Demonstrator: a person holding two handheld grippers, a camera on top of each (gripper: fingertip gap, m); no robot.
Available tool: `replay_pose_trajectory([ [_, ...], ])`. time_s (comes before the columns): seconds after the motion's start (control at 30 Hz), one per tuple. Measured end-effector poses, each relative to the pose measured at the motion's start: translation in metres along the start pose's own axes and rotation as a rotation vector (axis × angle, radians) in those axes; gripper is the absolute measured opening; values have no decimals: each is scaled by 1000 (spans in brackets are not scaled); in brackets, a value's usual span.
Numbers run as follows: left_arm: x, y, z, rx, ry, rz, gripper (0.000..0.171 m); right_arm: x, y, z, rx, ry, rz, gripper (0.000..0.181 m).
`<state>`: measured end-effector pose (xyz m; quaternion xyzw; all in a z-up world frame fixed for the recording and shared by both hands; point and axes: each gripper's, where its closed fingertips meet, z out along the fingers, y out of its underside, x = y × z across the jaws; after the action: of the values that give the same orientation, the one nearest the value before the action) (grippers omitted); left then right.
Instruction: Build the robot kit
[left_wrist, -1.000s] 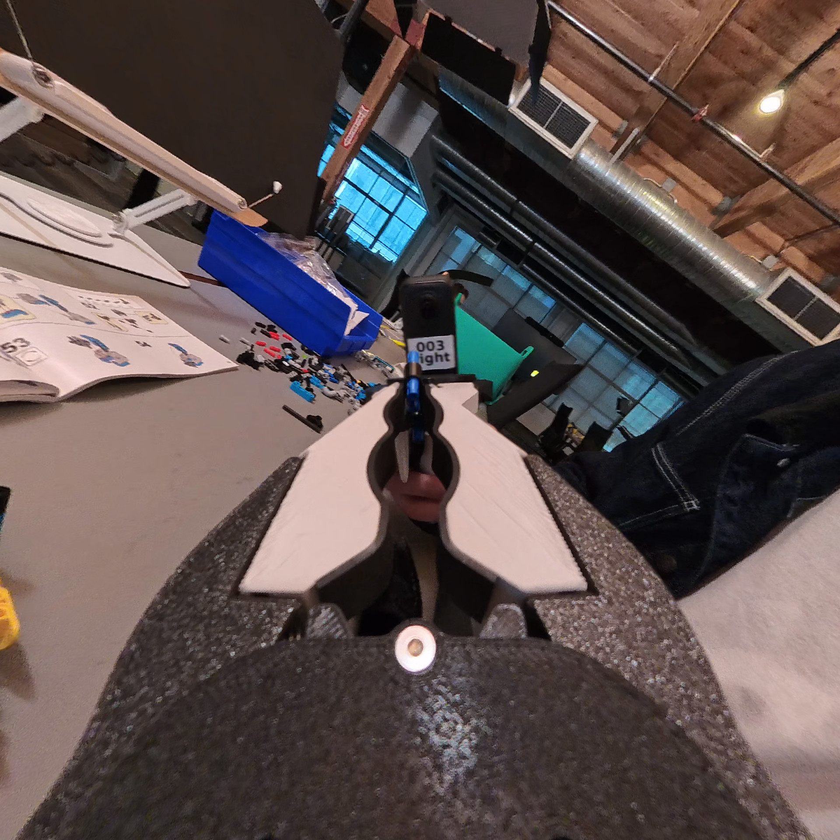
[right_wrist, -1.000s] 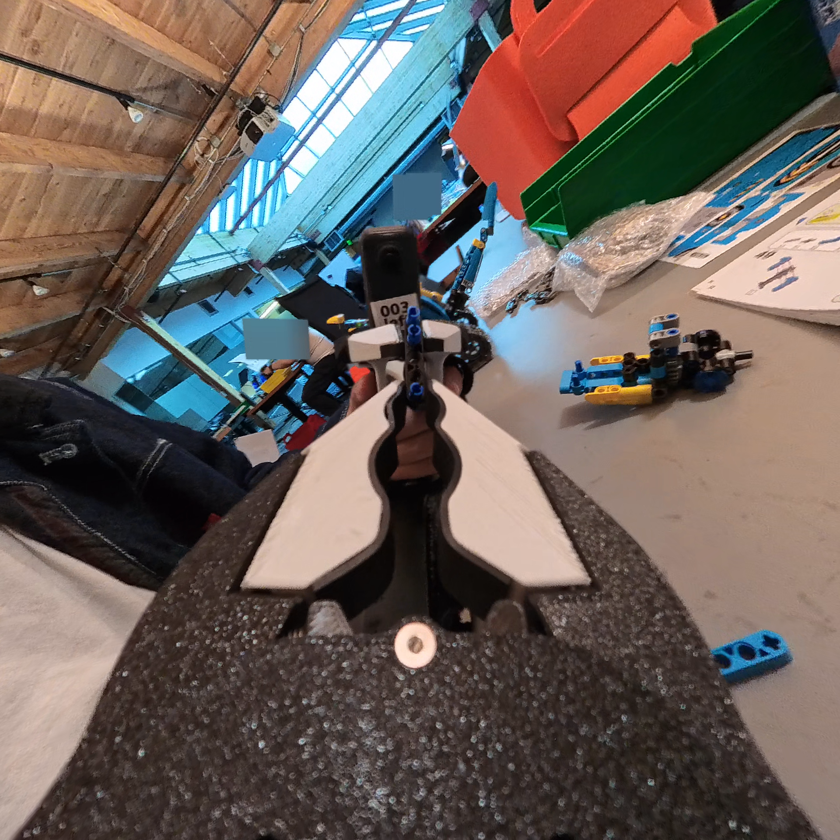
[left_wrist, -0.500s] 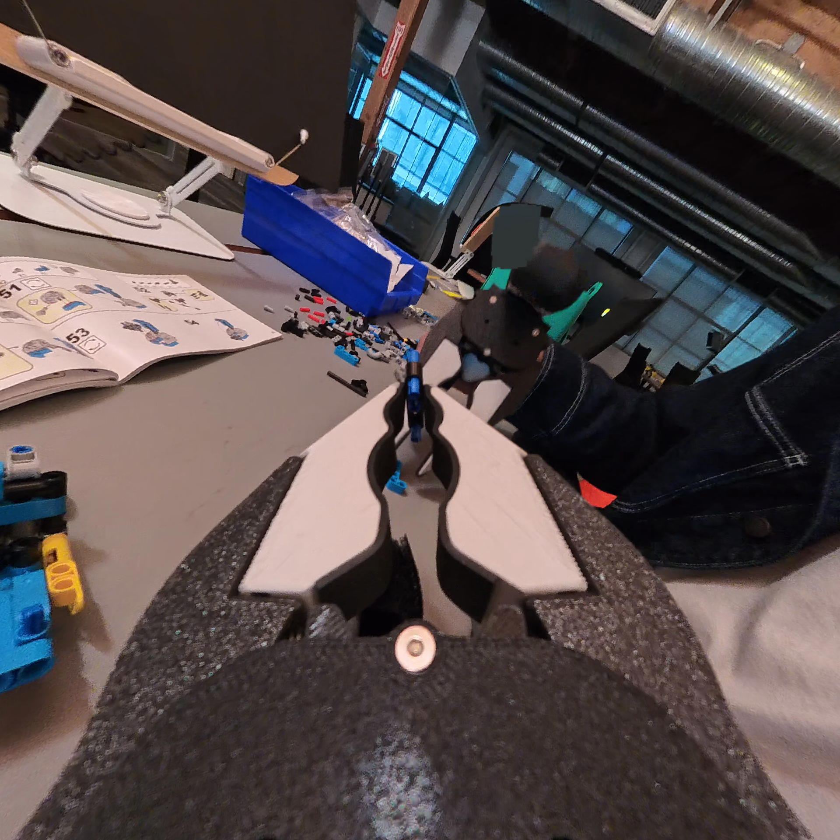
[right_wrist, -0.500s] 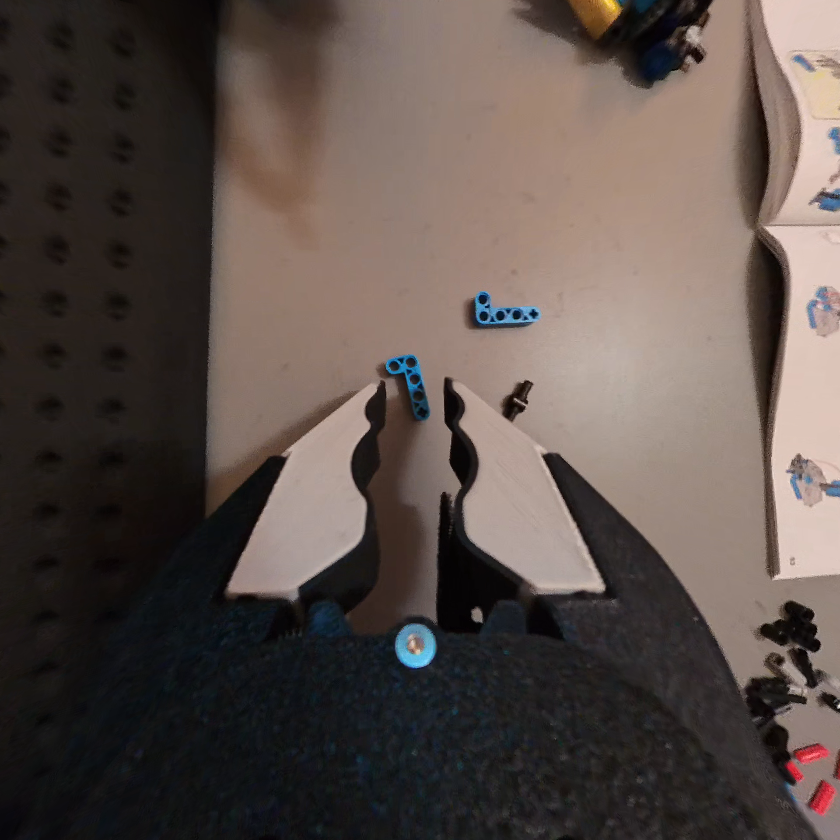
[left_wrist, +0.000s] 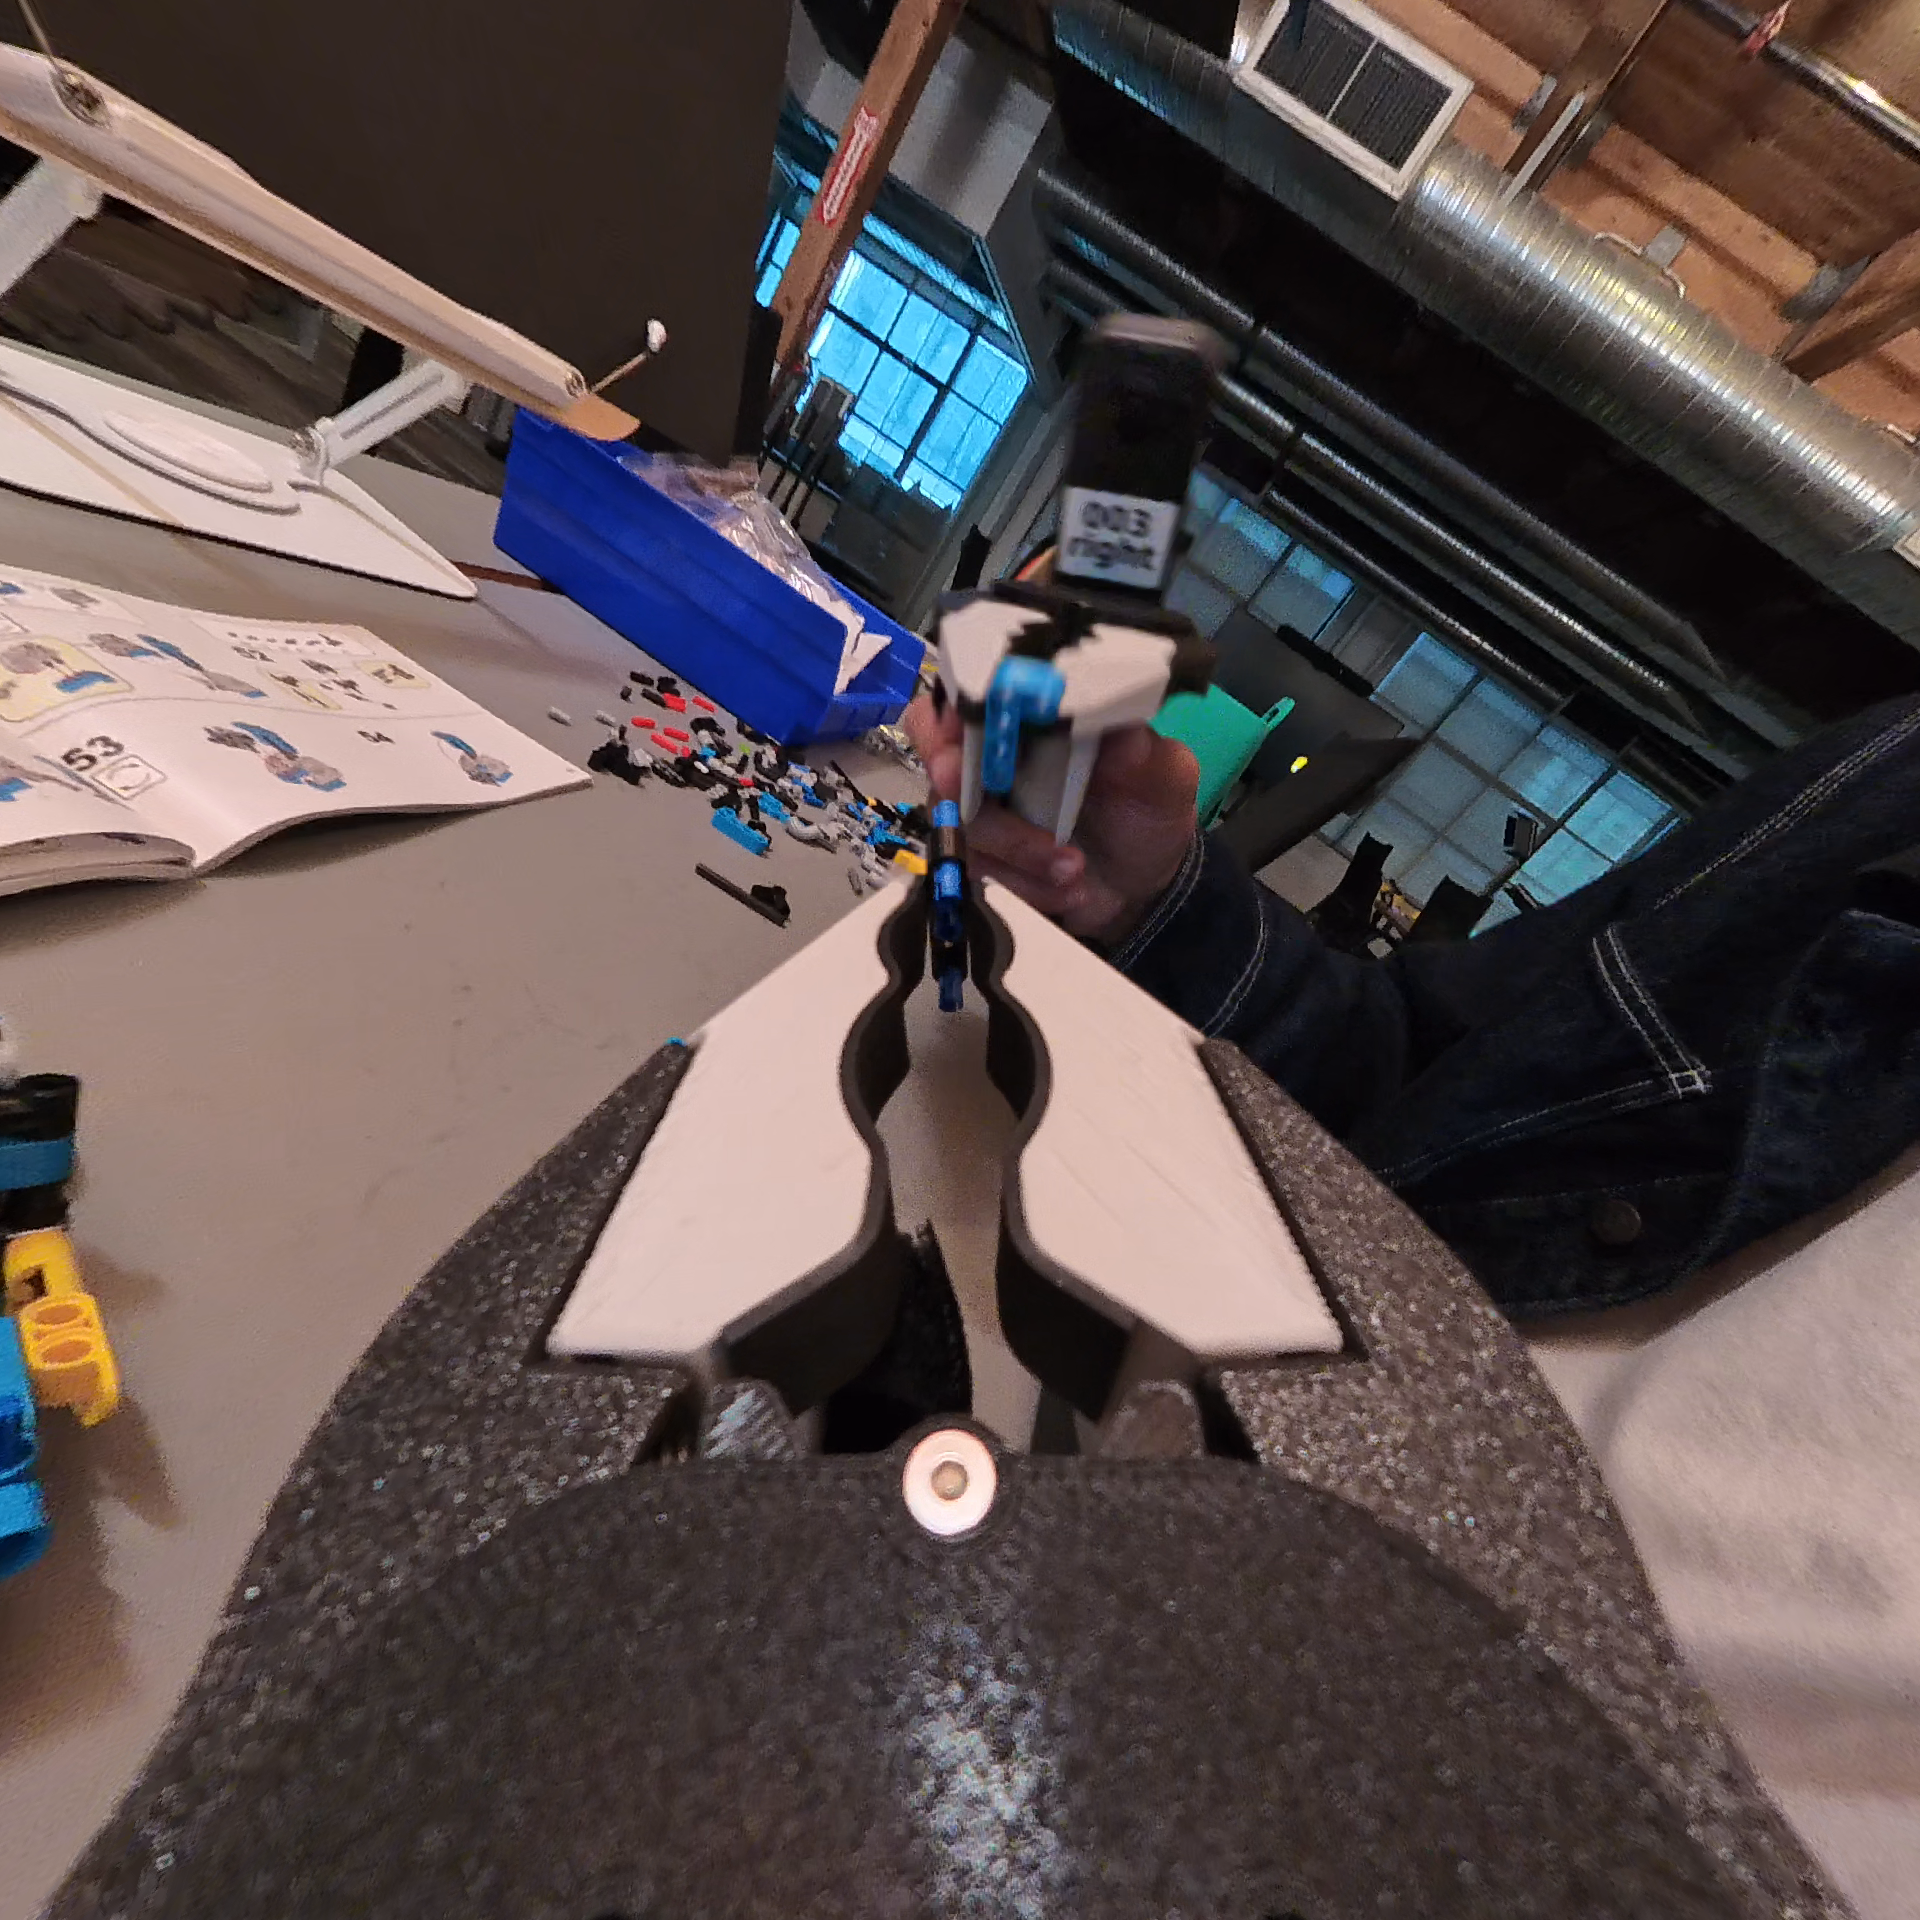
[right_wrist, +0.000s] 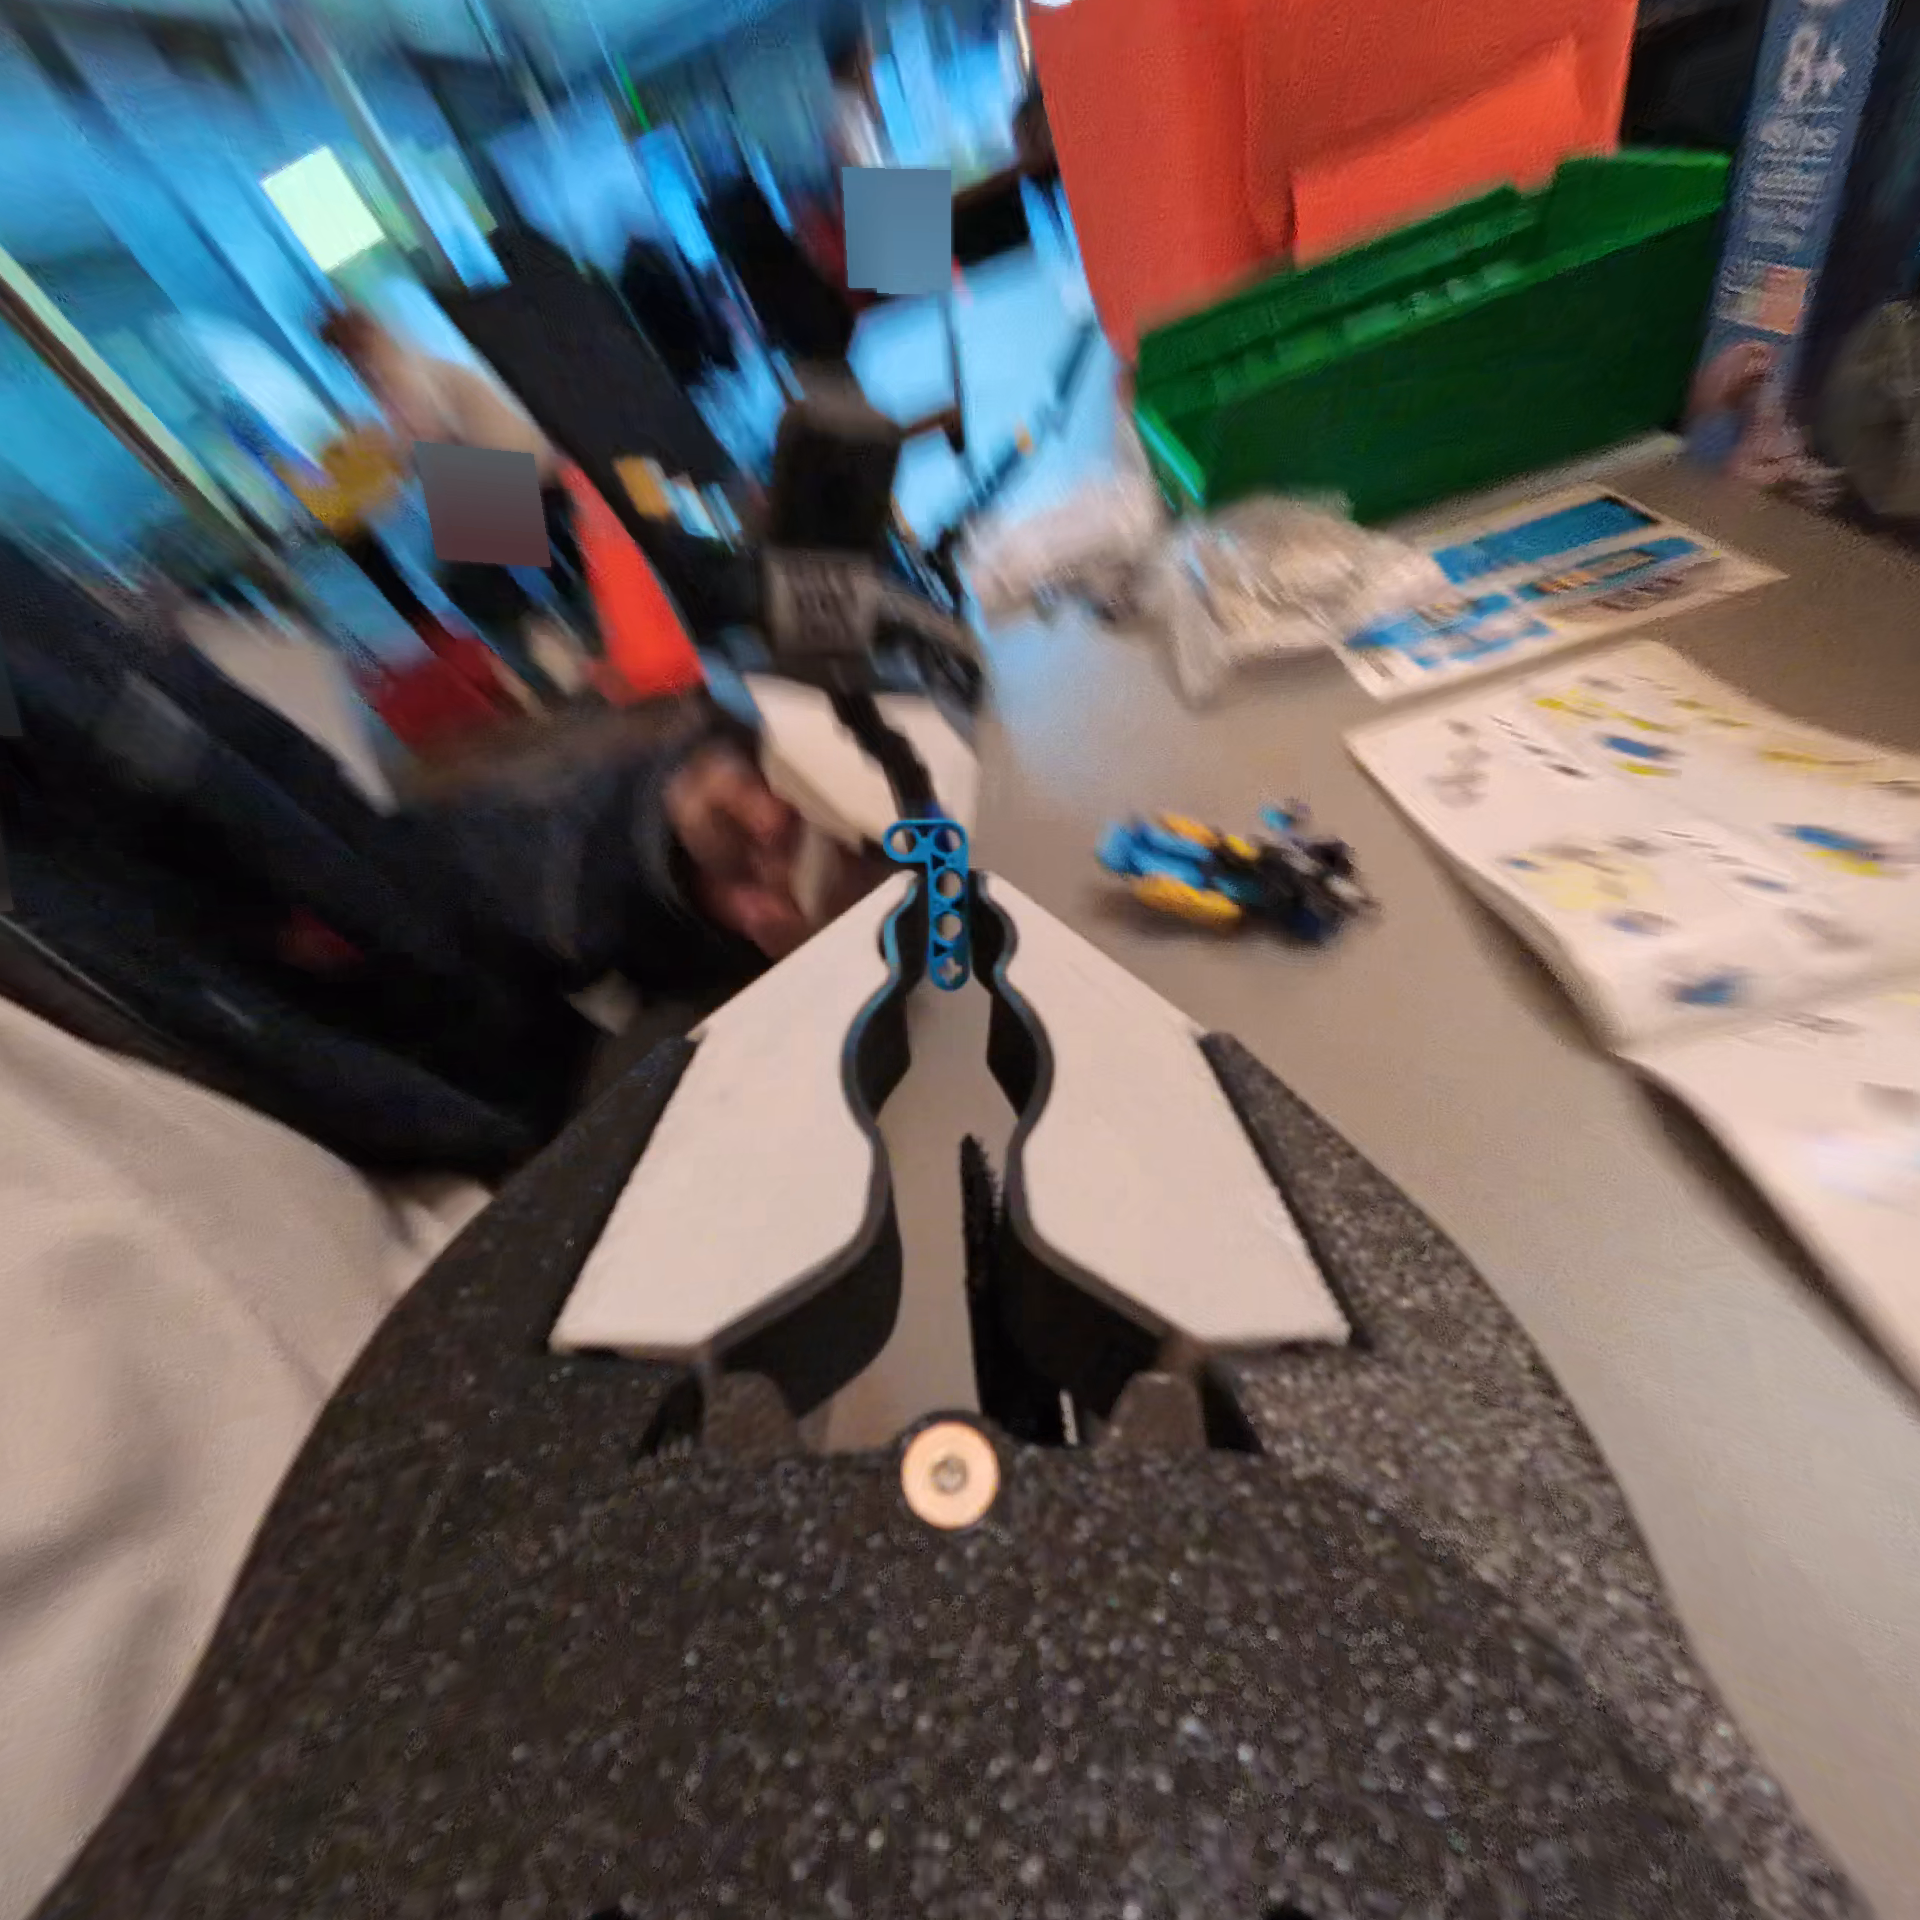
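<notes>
My left gripper (left_wrist: 945, 914) is shut on a small black-and-blue pin assembly (left_wrist: 945, 904), held upright above the grey table (left_wrist: 416, 987). My right gripper (right_wrist: 943, 914) is shut on a blue L-shaped beam with holes (right_wrist: 940, 904), its short arm sticking out past the fingertips. The right gripper also shows in the left wrist view (left_wrist: 1049, 717), raised just beyond my left fingertips with the blue beam (left_wrist: 1013, 717) in it. The left gripper shows blurred in the right wrist view (right_wrist: 873, 769), close ahead of the beam.
A blue bin (left_wrist: 696, 592), a scatter of small parts (left_wrist: 748, 779) and an open instruction booklet (left_wrist: 239, 707) lie on the table. A blue-yellow model (right_wrist: 1226, 873) sits right of centre. A green bin (right_wrist: 1434, 343) and more booklets (right_wrist: 1662, 852) stand behind. A person's denim sleeve (left_wrist: 1558, 1039) is on the right. The gap from one gripper's tips to the other's is roughly 5 cm.
Half a second ago my right gripper was open, pointing down over the blue L-beam on the table. It has since shut on the beam and lifted it up toward the left gripper.
</notes>
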<state>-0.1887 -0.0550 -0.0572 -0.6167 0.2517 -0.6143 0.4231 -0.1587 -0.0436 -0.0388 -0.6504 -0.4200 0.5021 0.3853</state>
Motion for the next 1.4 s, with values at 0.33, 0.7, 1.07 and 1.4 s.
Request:
replay_pose_trajectory([
  [0.33, -6, 9, 1, -48, 16, -94, 6, 2, 15, 33, 123, -208, 423, 6],
  [0.7, -9, 18, 3, -102, 6, -110, 5, 2, 27, 32, 82, -254, 436, 5],
  [1.07, -9, 35, 8, -194, -9, -87, 4, -1, 45, 27, -18, -321, 466, 6],
  [1.4, -14, 47, 12, -263, -56, -65, 4, 3, 57, 28, -124, -234, 353, 6],
])
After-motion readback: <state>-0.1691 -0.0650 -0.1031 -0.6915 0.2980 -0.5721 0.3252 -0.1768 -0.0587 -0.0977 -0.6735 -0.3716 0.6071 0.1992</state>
